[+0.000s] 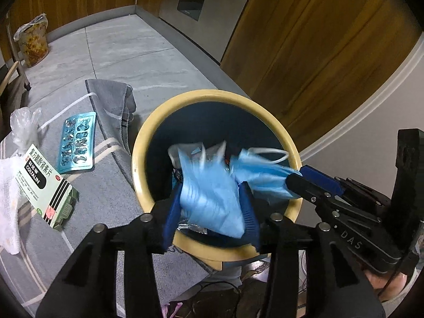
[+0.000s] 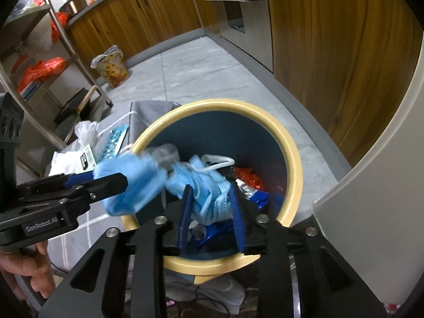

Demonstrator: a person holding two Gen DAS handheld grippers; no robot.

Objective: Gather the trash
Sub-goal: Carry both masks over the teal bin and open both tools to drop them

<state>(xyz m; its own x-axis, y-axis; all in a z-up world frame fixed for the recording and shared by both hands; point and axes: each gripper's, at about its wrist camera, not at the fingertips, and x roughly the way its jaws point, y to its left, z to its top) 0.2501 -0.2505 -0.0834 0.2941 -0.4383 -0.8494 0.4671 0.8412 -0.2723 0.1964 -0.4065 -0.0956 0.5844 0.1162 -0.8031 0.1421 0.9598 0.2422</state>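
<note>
Left gripper [image 1: 210, 204]: positioned above the near rim of the bin [image 1: 148, 143]. Its jaws stand partly open, with a light blue glove [image 1: 209, 193] between the blue pads. The glove is motion-blurred and hangs over the bin opening; whether the pads press on it cannot be told.

Right gripper [image 2: 210, 206]: positioned over the same bin [image 2: 294, 164], entering from the right in the left wrist view [image 1: 304, 179]. Its jaws stand partly open around a crumpled blue face mask [image 2: 209, 185]. The mask's white ear loop [image 2: 220, 160] lies toward the bin's centre. Firm contact between pads and mask cannot be confirmed. A hand [image 2: 29, 262] grips the handle of the left gripper in the right wrist view.

Bin: round, cream rim, dark blue inside. Contents include red and silver wrappers [image 2: 249, 180] and clear plastic.

Left of the bin, on a grey striped cloth [image 1: 106, 193]:
- a green and white medicine box [image 1: 45, 182], nearest;
- a white tissue [image 1: 8, 198] at the left edge;
- a silver-blue pill blister pack [image 1: 76, 143], just beyond the box;
- a clear plastic bag [image 1: 23, 127].

Farther back: grey tiled floor [image 1: 127, 53], a small flower-patterned bin [image 1: 33, 45] with a liner, wooden cabinets [image 1: 304, 53] and a steel oven [image 1: 204, 2].
</note>
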